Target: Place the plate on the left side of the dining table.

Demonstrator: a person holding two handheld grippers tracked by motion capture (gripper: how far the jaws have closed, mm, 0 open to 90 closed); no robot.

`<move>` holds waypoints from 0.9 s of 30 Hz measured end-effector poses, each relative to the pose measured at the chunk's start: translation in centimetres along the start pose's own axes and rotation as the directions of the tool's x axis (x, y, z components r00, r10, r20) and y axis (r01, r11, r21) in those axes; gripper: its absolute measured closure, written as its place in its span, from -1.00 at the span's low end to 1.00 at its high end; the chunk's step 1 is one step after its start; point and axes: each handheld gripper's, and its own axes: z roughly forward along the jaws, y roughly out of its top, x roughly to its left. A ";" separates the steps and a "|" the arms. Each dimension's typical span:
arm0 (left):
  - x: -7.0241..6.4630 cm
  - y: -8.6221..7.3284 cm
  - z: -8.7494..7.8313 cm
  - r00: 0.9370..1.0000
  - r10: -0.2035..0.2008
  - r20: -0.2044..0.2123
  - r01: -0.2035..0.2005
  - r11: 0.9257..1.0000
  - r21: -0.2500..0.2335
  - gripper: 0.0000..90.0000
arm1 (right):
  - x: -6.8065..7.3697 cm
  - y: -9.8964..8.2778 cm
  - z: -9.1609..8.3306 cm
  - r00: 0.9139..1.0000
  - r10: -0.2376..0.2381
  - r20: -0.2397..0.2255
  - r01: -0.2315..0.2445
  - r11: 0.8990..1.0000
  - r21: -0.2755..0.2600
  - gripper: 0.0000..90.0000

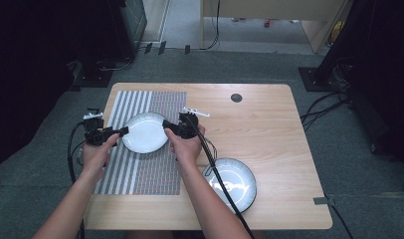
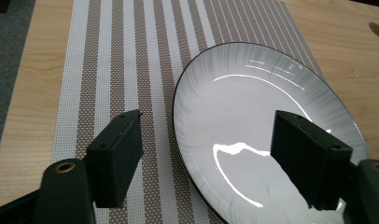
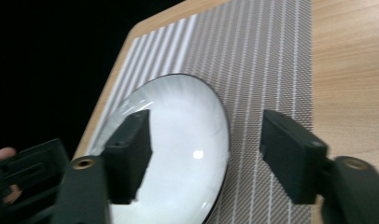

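Note:
A white plate (image 1: 145, 133) with a thin dark rim lies on the upper part of a striped placemat (image 1: 150, 174). My left gripper (image 1: 123, 131) is at the plate's left edge and my right gripper (image 1: 166, 124) at its right edge. In the left gripper view the gripper (image 2: 206, 121) is open, one jaw over the placemat (image 2: 131, 56) and the other over the plate (image 2: 234, 102). In the right gripper view the gripper (image 3: 204, 116) is open too and straddles the rim of the plate (image 3: 187, 135), with the outer jaw above the placemat (image 3: 267, 60).
A second white dish (image 1: 242, 174) with a dark rim sits near the front right of the wooden table (image 1: 259, 129), partly under my right forearm and its cable. A small dark round hole (image 1: 236, 97) marks the tabletop at the back.

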 end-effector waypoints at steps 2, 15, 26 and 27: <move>-0.3 -0.1 -0.5 1.000 0.011 0.010 -0.011 1.000 -0.001 -0.51 | 0.3 0.2 -0.9 1.000 -0.012 -0.009 0.012 1.000 0.006 -0.35; -1.5 -1.3 -5.8 0.992 0.041 0.119 -0.033 0.997 -0.068 -0.62 | 0.3 0.6 -7.5 0.986 -0.146 -0.084 0.148 0.989 0.014 -0.41; -2.6 -3.0 -8.9 0.986 0.073 0.152 -0.057 0.992 -0.109 -0.63 | -1.1 0.5 -12.8 0.972 -0.218 -0.085 0.215 0.976 -0.038 -0.45; -2.7 -3.2 -9.1 0.985 0.076 0.153 -0.059 0.992 -0.111 -0.63 | -1.4 0.4 -13.4 0.971 -0.225 -0.082 0.222 0.974 -0.043 -0.45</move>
